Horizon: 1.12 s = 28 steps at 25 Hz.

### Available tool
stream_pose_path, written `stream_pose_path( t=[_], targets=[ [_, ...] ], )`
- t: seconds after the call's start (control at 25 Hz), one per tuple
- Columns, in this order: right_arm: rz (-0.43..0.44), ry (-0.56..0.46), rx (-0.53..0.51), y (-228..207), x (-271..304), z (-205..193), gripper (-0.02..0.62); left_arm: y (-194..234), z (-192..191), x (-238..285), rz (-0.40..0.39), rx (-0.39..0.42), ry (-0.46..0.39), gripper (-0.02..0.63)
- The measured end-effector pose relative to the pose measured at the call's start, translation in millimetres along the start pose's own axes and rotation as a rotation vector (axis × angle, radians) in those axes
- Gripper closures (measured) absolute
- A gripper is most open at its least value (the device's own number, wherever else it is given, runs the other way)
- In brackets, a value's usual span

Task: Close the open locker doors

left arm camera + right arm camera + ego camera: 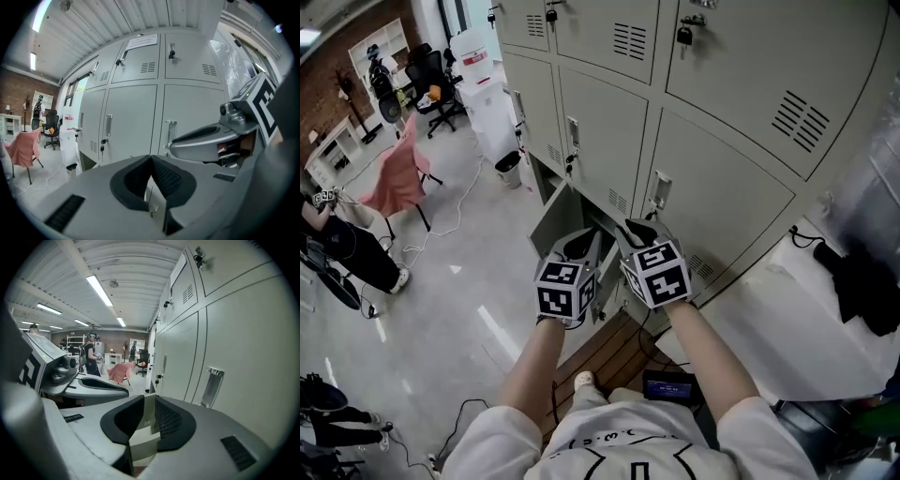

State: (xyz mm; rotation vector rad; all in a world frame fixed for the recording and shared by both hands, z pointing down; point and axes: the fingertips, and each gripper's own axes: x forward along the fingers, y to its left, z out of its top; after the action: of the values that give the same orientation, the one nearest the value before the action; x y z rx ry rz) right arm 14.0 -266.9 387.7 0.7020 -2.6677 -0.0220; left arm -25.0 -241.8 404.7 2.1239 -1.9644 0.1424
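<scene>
Facing grey lockers point(722, 197), glossy grey floor point(459, 281); left tool point(151, 159) clenched, right tool point(149, 404) released.

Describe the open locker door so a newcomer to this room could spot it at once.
Start at the tall bank of grey metal lockers and go down to its lowest row, near the floor. There, the open locker door stands swung outward from the front; every other door in view lies shut and flush.

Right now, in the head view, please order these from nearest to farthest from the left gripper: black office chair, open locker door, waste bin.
From the left gripper:
1. Open locker door, just ahead.
2. Waste bin, floor beyond.
3. Black office chair, far upper left.
</scene>
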Motion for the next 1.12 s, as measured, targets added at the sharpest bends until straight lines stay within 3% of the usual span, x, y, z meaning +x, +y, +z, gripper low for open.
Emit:
stream_pose_path(
  t=[0.24, 0.44, 0.84, 0.96, 1.12],
  targets=[
    [0.018, 0.053, 0.043, 11.8, 13.0, -32.2, 0.508, 11.3, -34.6, 6.4, 0.002, -0.019, 0.087, 0.577],
    [0.04, 0.099, 0.068, 27.1, 22.5, -67.4, 0.511, 12.8, -73.9, 6.4, -0.024, -0.046, 0.157, 0.501],
    [0.039, 0.213, 0.129, 55.6, 30.3, -138.4, 0.531, 22.3, -171.3, -5.7, -0.017, -0.096, 0.331, 0.495],
    [0.041, 0.242, 0.145, 64.6, 30.9, -154.3, 0.535, 21.8, -197.8, -9.4, -0.028, -0.111, 0.396, 0.449],
    [0.029, 0.274, 0.168, 69.8, 34.3, -169.5, 0.54, 24.2, -224.7, -12.3, -0.038, -0.099, 0.479, 0.436]
  ],
)
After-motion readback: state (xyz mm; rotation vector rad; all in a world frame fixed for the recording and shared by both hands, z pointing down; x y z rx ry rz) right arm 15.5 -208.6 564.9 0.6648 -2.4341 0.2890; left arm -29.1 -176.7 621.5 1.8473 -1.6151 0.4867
